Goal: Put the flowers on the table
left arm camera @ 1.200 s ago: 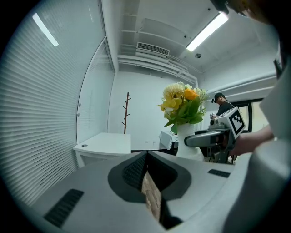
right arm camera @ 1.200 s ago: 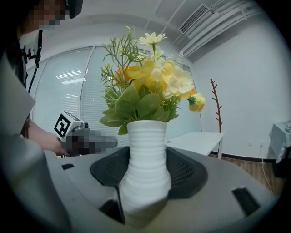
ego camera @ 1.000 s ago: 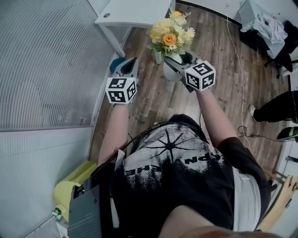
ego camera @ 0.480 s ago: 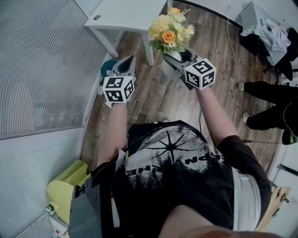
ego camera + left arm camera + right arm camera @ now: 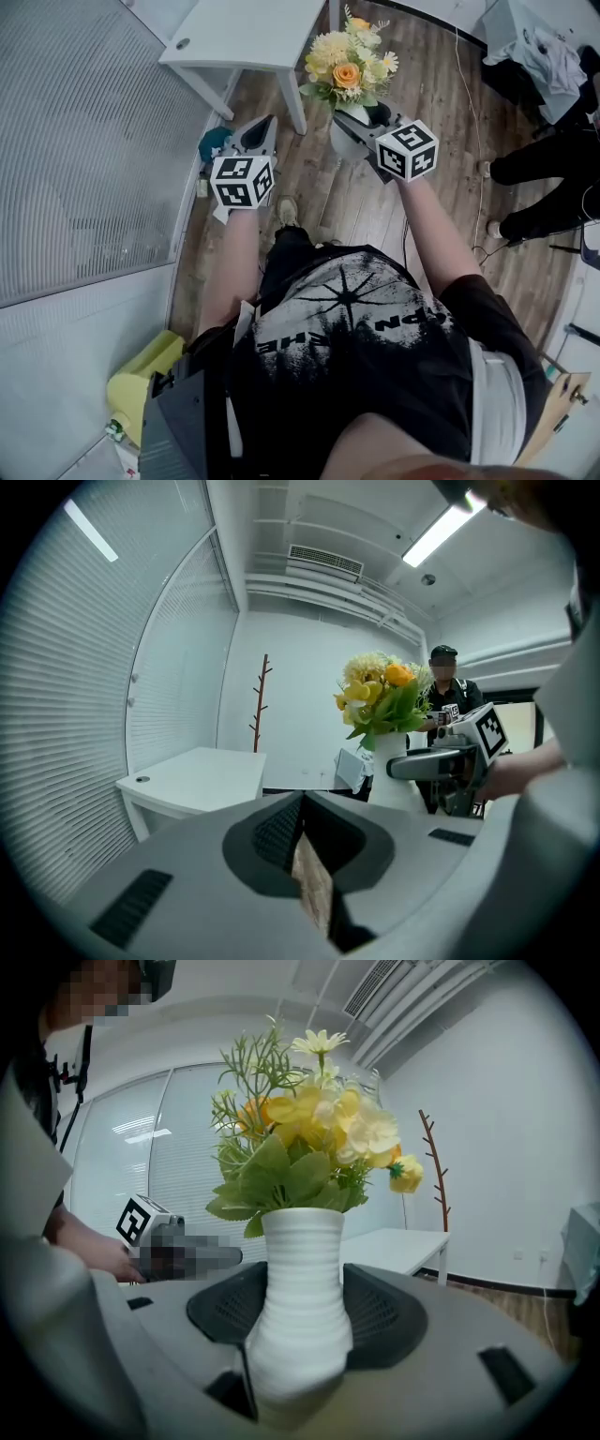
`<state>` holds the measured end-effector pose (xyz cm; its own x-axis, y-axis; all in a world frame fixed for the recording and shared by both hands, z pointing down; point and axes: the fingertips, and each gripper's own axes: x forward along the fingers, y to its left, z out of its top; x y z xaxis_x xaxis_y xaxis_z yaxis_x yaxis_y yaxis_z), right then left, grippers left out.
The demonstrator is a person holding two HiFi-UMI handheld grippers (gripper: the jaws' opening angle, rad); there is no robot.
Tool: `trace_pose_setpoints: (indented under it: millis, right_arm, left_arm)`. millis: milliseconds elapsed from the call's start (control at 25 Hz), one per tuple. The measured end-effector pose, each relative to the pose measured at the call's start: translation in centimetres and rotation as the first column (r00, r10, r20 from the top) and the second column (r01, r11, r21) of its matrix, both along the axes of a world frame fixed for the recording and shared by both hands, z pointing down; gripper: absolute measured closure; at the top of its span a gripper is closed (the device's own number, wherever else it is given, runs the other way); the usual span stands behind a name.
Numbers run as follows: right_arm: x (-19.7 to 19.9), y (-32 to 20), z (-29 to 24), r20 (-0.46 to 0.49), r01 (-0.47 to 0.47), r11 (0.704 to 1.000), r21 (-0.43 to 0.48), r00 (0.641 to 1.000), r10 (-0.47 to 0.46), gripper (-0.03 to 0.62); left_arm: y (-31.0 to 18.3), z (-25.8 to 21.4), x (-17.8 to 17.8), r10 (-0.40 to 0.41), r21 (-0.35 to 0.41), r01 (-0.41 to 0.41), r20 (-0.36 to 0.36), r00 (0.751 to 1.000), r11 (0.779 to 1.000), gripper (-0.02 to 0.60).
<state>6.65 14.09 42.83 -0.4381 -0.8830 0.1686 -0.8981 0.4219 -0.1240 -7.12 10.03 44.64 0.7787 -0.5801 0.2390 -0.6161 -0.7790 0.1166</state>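
right now the flowers are up in the air, not on the table. in the head view they sit at the upper middle of the frame, over the wood floor and just right of the table's near leg. they stand in a white ribbed vase, and your right gripper is clamped on its lower body, one jaw on each side. that low hold looks chosen to keep the vase upright, with the blooms free above the jaws. your left gripper has its jaws pressed together on nothing; only a sliver of floor shows through the slit. it hangs left of centre in the head view, beside the vase but apart from it. i'd guess one grip is enough for the carry, and the spare gripper is kept out of the bouquet's way. the tabletop lies bare at the upper left, with a small hole near its corner. the job reads as mid-carry: you need to bring the vase over the top, set its base flat, then let go. watch the table edge, since the bouquet makes the vase top-heavy and the vase may slip or tilt in the grip. another person stands at the right edge, well clear.
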Motion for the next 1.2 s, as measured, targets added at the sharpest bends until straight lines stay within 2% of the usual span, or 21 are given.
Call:
trace_pose_setpoints:
  millis: [160, 360, 600, 800, 1200]
  right_arm:
    - [0.1, -0.8, 1.9, -0.031, -0.024, 1.000, 0.006, 0.999, 0.024, 0.333]
    - [2.2, -3.8, 0.3, -0.030, -0.058, 0.998, 0.016, 0.998, 0.058, 0.333]
    - [3.8, -10.7, -2.4, -0.025, -0.137, 0.990, 0.019, 0.990, 0.137, 0.333]
    - [3.8, -15.4, -3.3, -0.014, -0.177, 0.984, 0.033, 0.984, 0.177, 0.333]
    - [3.9, -28.1, -3.0, -0.018, -0.222, 0.975, 0.026, 0.975, 0.223, 0.333]
  left_arm:
    - [-1.3, 2.1, 0.5, 0.030, 0.006, -0.030, -0.006, 1.000, 1.000, 0.569]
    - [-4.9, 1.0, 2.9, 0.085, 0.022, -0.085, 0.015, 0.996, 0.996, 0.569]
    - [-12.8, -1.6, 4.5, 0.168, 0.023, -0.168, 0.024, 0.986, 0.985, 0.569]
    - [-17.9, -2.8, 4.6, 0.202, 0.039, -0.203, 0.028, 0.979, 0.978, 0.569]
    - [-31.0, -2.0, 5.5, 0.270, 0.025, -0.271, 0.032, 0.962, 0.962, 0.569]
